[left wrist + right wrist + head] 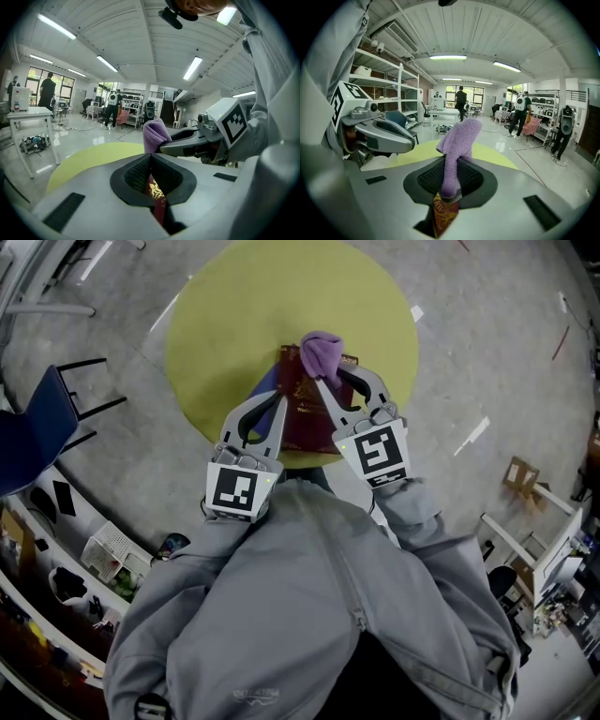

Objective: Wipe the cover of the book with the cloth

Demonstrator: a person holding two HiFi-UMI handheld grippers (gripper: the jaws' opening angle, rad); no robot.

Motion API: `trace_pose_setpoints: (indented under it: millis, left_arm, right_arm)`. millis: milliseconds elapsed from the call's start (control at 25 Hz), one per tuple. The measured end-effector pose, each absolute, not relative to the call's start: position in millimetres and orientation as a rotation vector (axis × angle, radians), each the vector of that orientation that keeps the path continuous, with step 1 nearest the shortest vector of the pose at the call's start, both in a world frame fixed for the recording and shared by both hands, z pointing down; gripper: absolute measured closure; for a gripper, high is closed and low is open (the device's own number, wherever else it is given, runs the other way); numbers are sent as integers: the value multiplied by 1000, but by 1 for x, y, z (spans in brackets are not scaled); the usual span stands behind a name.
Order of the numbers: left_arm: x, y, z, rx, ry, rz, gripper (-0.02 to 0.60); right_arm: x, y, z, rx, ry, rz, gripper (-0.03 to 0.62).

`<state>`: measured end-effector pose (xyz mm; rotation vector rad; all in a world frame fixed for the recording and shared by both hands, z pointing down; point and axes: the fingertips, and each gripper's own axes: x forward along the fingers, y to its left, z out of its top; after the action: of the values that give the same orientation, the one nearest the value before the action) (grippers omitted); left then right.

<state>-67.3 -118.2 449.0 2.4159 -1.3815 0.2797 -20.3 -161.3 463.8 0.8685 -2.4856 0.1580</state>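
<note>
A maroon book (305,413) with gold print lies at the near edge of the round yellow table (216,324). My left gripper (280,397) is shut on the book's left edge; the cover (157,199) shows between its jaws. My right gripper (322,382) is shut on a purple cloth (322,352) at the book's far right part. In the right gripper view the cloth (457,145) stands up out of the jaws, and the book's edge (443,213) sits just below it. Each gripper sees the other: the right gripper (206,140) and the left gripper (379,133).
A blue chair (42,418) stands left of the table. Cluttered shelving (56,577) runs along the lower left, and a white frame (534,540) stands at the right. Several people stand far off across the glossy floor (79,133), near a white bench (28,115).
</note>
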Motion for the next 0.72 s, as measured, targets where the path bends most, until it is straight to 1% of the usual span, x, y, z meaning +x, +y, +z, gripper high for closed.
trace_pose_setpoints:
  millis: [480, 720]
  left_arm:
    - [-69, -105, 494, 2364, -1321, 435, 563]
    - [-66, -91, 527, 2299, -1207, 582, 563]
  right_arm:
    - [-31, -168, 503, 593, -2287, 128, 519]
    - [-45, -170, 522, 453, -2205, 107, 519]
